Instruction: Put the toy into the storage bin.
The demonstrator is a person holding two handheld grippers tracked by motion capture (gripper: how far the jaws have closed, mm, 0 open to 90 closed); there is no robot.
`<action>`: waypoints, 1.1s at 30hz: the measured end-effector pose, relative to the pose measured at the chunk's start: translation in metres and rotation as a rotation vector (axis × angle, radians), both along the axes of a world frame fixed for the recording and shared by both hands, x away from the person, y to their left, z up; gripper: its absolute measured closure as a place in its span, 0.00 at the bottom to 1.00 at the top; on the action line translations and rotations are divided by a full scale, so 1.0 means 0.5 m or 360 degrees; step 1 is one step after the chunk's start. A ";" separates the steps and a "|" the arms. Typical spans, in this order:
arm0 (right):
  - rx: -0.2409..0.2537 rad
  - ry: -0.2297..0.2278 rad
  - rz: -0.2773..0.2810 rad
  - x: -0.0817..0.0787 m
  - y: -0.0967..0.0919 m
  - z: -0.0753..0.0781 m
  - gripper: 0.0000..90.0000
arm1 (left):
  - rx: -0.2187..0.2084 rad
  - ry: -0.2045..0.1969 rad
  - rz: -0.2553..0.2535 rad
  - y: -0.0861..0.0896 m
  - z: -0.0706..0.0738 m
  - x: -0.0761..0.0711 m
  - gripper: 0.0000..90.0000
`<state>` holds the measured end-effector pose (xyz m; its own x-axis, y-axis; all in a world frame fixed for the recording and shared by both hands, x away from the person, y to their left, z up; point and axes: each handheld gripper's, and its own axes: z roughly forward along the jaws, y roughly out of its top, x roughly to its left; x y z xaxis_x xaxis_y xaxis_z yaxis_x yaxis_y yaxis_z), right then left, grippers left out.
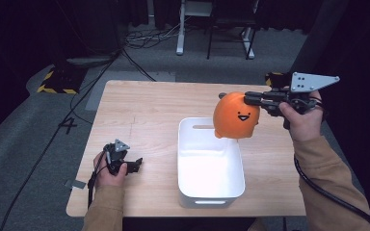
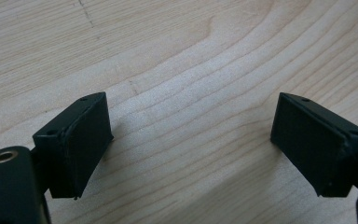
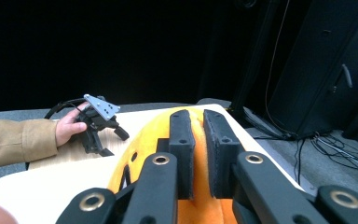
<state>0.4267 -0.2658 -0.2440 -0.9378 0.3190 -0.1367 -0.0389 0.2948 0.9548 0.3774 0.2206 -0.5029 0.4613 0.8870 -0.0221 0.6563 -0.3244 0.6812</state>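
An orange plush toy [image 1: 236, 117] with a smiling face hangs in the air above the far right corner of a white bin [image 1: 211, 202]. My right gripper [image 1: 247, 99] is shut on a fold at the toy's upper right side. In the right gripper view the two jaws [image 3: 198, 122] stand close together, pinching the orange plush [image 3: 142, 140]. My left gripper [image 1: 134, 165] rests low on the wooden table [image 1: 139, 110], left of the bin. In the left gripper view it [image 2: 191, 144] is open, with bare wood between the jaws.
The white bin's inside looks bare. Beyond the table's far edge are cables [image 1: 144, 38], a white stand leg [image 1: 179, 29] and a yellow-black striped base [image 1: 55, 84] on grey floor. In the right gripper view the other hand and its gripper [image 3: 98, 122] show across the table.
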 end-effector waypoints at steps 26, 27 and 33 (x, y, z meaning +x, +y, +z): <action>-0.0037 0.0078 0.0127 0.018 0.125 -0.045 0.92 | 0.0003 0.0008 -0.0004 0.001 0.001 0.000 0.14; -0.0043 0.0083 0.0134 0.019 0.132 -0.050 0.92 | -0.0001 0.0005 -0.0001 0.000 0.000 0.000 0.14; -0.0065 0.0117 0.0156 0.020 0.154 -0.075 0.92 | 0.0001 0.0002 -0.0001 0.000 0.000 0.000 0.14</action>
